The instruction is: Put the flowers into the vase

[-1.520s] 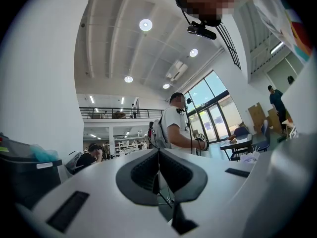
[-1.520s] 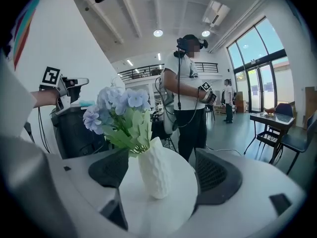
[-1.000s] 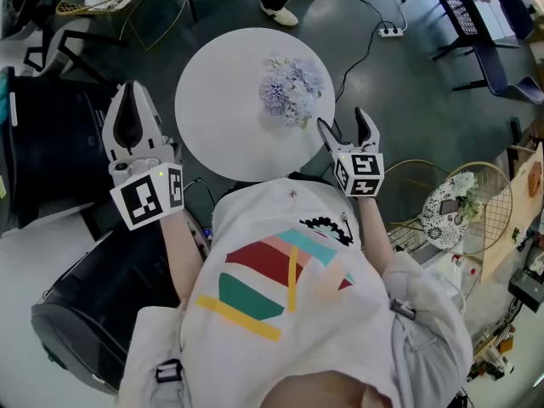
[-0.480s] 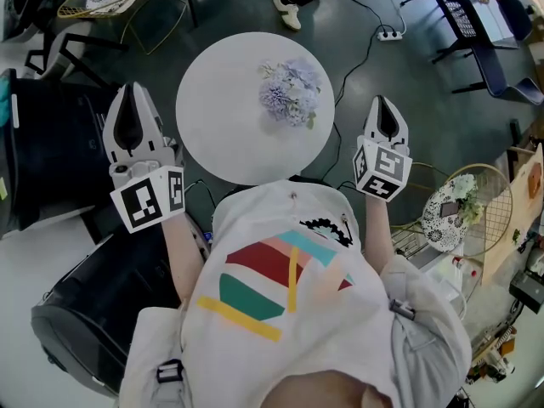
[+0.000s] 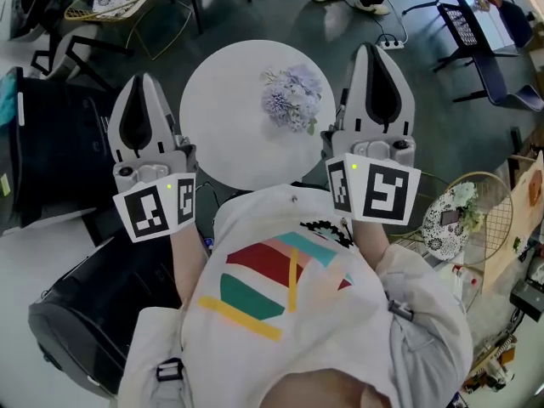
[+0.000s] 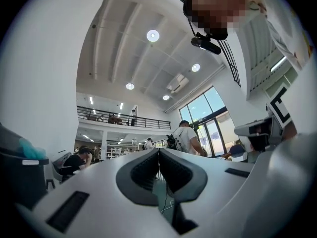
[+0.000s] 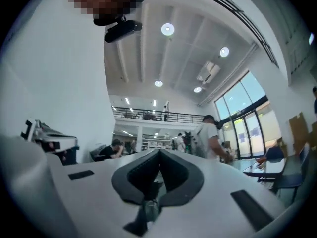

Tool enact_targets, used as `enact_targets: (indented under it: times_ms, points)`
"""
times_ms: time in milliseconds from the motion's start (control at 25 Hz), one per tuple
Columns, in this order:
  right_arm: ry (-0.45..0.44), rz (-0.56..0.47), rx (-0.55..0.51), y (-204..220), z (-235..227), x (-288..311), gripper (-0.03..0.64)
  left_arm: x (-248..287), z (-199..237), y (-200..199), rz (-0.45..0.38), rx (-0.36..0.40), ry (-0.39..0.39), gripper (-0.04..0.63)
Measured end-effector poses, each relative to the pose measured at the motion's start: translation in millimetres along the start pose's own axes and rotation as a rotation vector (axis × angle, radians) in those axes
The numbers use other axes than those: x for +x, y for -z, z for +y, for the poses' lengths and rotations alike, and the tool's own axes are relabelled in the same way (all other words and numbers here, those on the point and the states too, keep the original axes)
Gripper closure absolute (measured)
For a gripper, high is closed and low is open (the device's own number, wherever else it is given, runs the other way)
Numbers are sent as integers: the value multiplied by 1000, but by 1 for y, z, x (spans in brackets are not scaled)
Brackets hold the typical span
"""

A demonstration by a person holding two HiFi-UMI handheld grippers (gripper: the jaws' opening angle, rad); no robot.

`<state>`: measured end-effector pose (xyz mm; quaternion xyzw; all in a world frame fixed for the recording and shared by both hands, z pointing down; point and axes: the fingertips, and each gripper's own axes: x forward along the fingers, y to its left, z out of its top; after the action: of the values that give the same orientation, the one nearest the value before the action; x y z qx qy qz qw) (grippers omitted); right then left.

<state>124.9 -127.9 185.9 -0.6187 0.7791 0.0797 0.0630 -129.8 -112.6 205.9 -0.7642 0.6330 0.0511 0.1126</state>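
Our right gripper [image 5: 376,53] has its jaws pressed together on nothing, and so does our left gripper [image 5: 140,82]. Both hang beside the round table [image 5: 221,134]. The flowers [image 5: 291,99] stand bunched on it and hide any vase. We judge the placing done; next we should only check it.

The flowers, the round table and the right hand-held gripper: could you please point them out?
flowers [image 5: 291,99], head view, middle of the bunch.
round table [image 5: 223,117], head view, bare top.
right hand-held gripper [image 5: 372,49], head view, closed fingertips.
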Motion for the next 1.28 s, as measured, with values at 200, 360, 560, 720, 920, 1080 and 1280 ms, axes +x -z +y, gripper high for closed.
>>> enact_targets:
  times_ms: [200,360,560,720,920,1080,1280]
  points:
    - [-269,45,90,16,92,-7,604,1,-24,-8,-9,2,45,588]
    - [-384,67,87,21,124,-16,604,0,-33,-9,-8,-3,65,588]
    - [-401,107,79,30,132,-17,604,-4,-43,-11,-12,10,84,588]
    - [-390,101,103,31,129,-17,604,-5,-46,-14,-18,23,86,588]
    - [-377,90,101,30,124,-18,604,-8,-41,-13,-11,41,74,588]
    - [-362,100,104,31,119,-20,604,-9,-37,-14,-7,43,62,588]
    - [-362,107,104,34,116,-24,604,-10,-37,-12,-6,42,58,588]
